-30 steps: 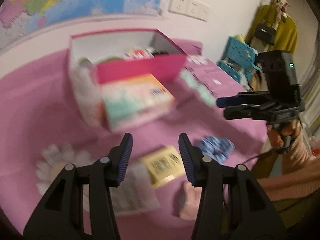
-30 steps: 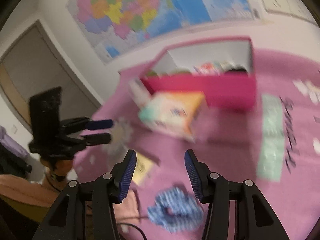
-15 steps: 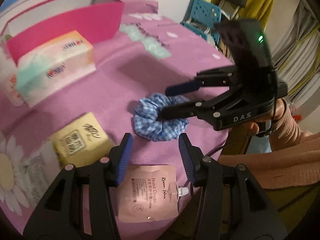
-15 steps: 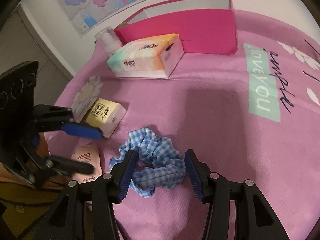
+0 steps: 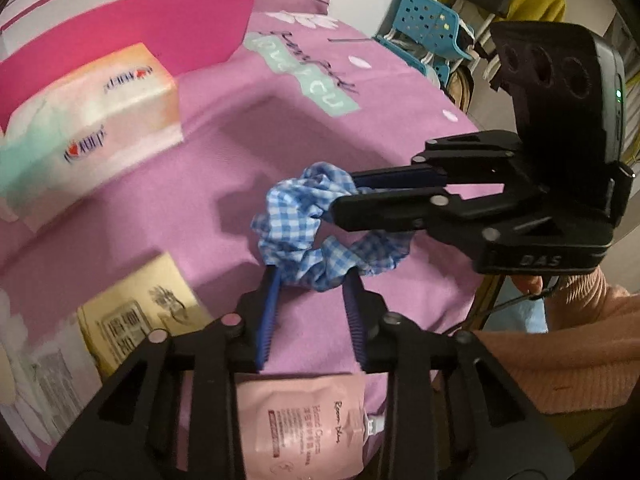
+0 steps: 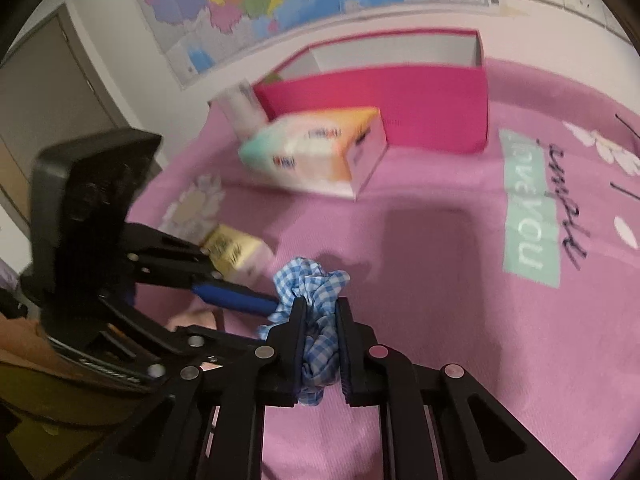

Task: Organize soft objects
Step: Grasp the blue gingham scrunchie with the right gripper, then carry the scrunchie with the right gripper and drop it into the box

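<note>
Pink tablecloth [image 5: 248,128] w/ scrunchie [image 5: 320,224] clamped by both the right gripper [image 6: 320,344] & left gripper [image 5: 314,284] — jaws just closed on it. Pink box [image 6: 400,92] not yet reached; tissue pack [image 5: 88,120], hand-cream pouch [image 5: 308,420] left out.

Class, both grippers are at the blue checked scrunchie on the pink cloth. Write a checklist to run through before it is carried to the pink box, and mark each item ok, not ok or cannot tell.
1. Right gripper pinches the scrunchie: ok; its jaws have just closed on the fabric.
2. Left gripper grips the scrunchie: ok; its pads press the near fold.
3. Scrunchie off the cloth: cannot tell.
4. Pink box open on top: ok.
5. Path clear: not ok; the tissue box stands before the pink box.
</note>
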### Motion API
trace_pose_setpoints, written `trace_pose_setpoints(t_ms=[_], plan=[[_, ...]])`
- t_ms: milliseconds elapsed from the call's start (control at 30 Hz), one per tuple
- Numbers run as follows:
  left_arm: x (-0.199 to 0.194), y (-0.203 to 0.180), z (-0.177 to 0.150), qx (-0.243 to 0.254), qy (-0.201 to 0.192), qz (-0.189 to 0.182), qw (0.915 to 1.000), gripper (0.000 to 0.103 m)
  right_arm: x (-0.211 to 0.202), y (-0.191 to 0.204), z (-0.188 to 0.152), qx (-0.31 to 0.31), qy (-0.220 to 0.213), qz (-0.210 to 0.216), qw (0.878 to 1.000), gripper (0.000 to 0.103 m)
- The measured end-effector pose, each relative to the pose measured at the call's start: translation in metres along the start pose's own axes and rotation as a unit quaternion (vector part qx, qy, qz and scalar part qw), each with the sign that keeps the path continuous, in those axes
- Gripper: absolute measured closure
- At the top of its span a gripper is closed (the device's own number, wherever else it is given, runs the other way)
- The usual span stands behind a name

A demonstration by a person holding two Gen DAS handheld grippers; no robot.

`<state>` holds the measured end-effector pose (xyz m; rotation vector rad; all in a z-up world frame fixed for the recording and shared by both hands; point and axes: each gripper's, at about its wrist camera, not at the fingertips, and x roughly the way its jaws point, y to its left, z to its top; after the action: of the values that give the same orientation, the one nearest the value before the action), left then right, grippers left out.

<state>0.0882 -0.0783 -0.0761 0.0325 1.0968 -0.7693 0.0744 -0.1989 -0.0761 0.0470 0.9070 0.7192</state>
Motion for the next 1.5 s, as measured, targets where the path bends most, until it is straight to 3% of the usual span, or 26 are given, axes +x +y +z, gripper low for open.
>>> trace_pose_setpoints(t_ms=[100,333,500,767,1100,1500], plan=[[-0.008,0.002,0.008,-0.004,-0.015,-0.003,0.9999,0.08,-0.01,0.003,0.011,-0.007,-0.017,0.0,1.0,0.09],[-0.04,0.004,0.043,0.0,-0.068,0.002,0.9977,0.08,-0.038,0.005,0.055,-0.025,-0.079,-0.001,0.997,0.09],[-0.063,0.011,0.077,-0.001,-0.106,0.034,0.9938,0.08,-0.051,0.003,0.096,-0.043,-0.119,-0.016,0.992,0.09],[-0.076,0.032,0.13,-0.008,-0.139,0.066,0.988,0.08,-0.049,-0.022,0.154,-0.03,-0.145,-0.022,0.989,0.09],[-0.056,0.07,0.176,-0.049,-0.129,0.084,0.9869,0.08,-0.027,-0.06,0.199,0.006,-0.141,-0.037,0.989,0.09],[-0.028,0.098,0.206,-0.083,-0.105,0.108,0.9851,0.08,0.014,-0.092,0.22,0.034,-0.11,-0.07,0.991,0.087]])
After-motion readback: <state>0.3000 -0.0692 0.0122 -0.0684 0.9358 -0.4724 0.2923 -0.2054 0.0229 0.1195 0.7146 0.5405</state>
